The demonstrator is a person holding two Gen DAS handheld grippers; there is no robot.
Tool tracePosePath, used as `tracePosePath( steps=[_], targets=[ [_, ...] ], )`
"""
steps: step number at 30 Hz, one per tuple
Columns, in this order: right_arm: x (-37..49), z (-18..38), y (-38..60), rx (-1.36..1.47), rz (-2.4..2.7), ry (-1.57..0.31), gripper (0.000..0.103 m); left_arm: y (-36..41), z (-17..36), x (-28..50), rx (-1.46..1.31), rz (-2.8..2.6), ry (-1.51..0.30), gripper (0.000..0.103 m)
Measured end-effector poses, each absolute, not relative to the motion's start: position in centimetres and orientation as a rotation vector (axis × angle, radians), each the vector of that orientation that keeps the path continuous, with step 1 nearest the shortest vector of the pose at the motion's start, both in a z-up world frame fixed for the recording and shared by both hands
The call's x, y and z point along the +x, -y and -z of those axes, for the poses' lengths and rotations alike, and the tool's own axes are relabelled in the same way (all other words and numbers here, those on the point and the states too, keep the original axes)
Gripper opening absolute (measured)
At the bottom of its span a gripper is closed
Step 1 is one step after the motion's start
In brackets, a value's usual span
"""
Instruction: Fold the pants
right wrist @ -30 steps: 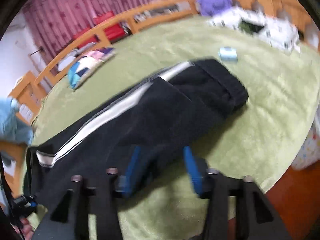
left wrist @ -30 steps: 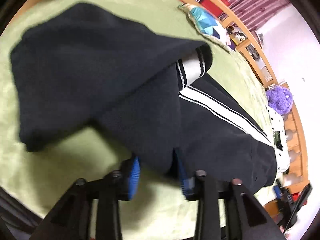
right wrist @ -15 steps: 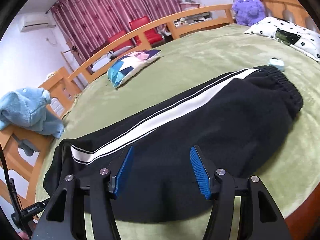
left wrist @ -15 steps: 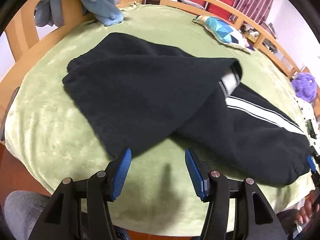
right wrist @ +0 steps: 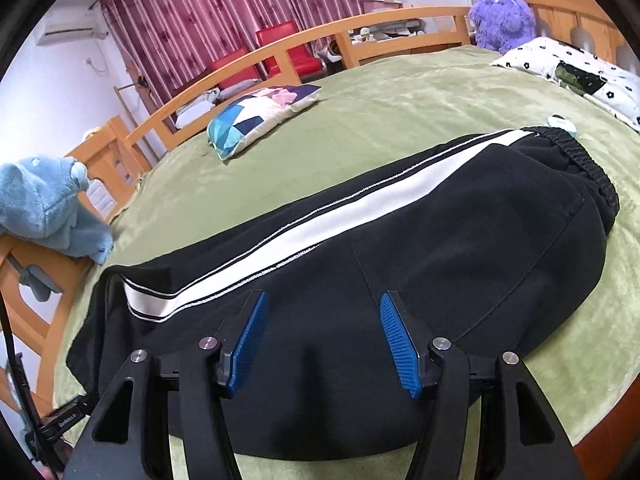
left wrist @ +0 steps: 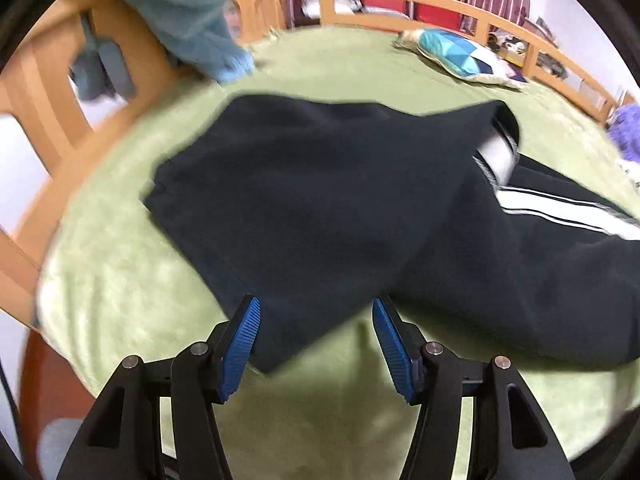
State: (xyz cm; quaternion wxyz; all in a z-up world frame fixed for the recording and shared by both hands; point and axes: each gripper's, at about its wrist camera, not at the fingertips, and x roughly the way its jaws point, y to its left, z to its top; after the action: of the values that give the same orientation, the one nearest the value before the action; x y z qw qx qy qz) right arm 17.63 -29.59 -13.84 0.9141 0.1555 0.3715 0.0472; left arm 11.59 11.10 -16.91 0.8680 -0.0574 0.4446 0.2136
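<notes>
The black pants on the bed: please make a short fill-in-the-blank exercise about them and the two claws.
1. The black pants lie on a ____ blanket.
2. The side stripe on the pants is ____.
3. The left claw and the right claw both stand ____, holding nothing.
4. The plush toy by the headboard is ____.

Missing words: green; white; open; purple

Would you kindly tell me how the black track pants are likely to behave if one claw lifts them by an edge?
The black track pants look soft and thick, so they would probably droop. The folded leg would likely slide open.
</notes>
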Motion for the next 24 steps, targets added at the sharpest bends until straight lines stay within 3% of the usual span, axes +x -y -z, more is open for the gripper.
tracePosePath(
  steps=[4,6,7,9,10,12,13,18,19,20,21,24],
  targets=[
    [17.9,14.1,29.6,0.322,-0.096,-0.774,0.058,-13.0,17.6,12.8,-0.174,-0.404,-0.997,0.055],
    [17.9,14.1,29.7,0.330,-0.094,-0.772,0.058,-13.8,17.6,12.8,-0.216,-0.382,-0.993,0.046],
    [17.9,14.1,29.8,0.338,-0.093,-0.772,0.058,-13.9,17.5,12.7,-0.221,-0.369,-0.986,0.035],
    [18.1,14.3,30.0,0.358,-0.095,-0.775,0.058,-13.5,17.3,12.5,-0.228,-0.310,-0.993,0.033],
    [18.3,14.3,30.2,0.371,-0.096,-0.779,0.058,-13.1,17.1,12.2,-0.232,-0.282,-0.978,0.034],
    [18.4,14.5,30.4,0.388,-0.096,-0.783,0.058,-12.1,17.0,11.7,-0.206,-0.243,-0.966,0.049],
    [18.4,14.5,30.6,0.399,-0.096,-0.783,0.058,-11.6,17.3,11.6,-0.180,-0.237,-0.975,0.061],
    [18.4,14.5,31.5,0.442,-0.098,-0.780,0.058,-10.2,18.7,12.0,-0.036,-0.339,-1.015,0.060],
    [18.4,14.6,31.6,0.450,-0.098,-0.781,0.058,-10.4,18.9,12.1,-0.020,-0.376,-1.019,0.048],
    [18.4,14.6,31.7,0.456,-0.100,-0.783,0.058,-10.7,18.8,12.2,-0.016,-0.400,-1.014,0.025],
    [18.5,14.6,31.8,0.463,-0.103,-0.784,0.058,-11.2,18.2,12.2,-0.037,-0.399,-1.001,0.014],
    [18.4,14.6,32.3,0.487,-0.117,-0.782,0.058,-12.6,15.7,11.8,-0.103,-0.438,-0.918,0.009]
  ],
)
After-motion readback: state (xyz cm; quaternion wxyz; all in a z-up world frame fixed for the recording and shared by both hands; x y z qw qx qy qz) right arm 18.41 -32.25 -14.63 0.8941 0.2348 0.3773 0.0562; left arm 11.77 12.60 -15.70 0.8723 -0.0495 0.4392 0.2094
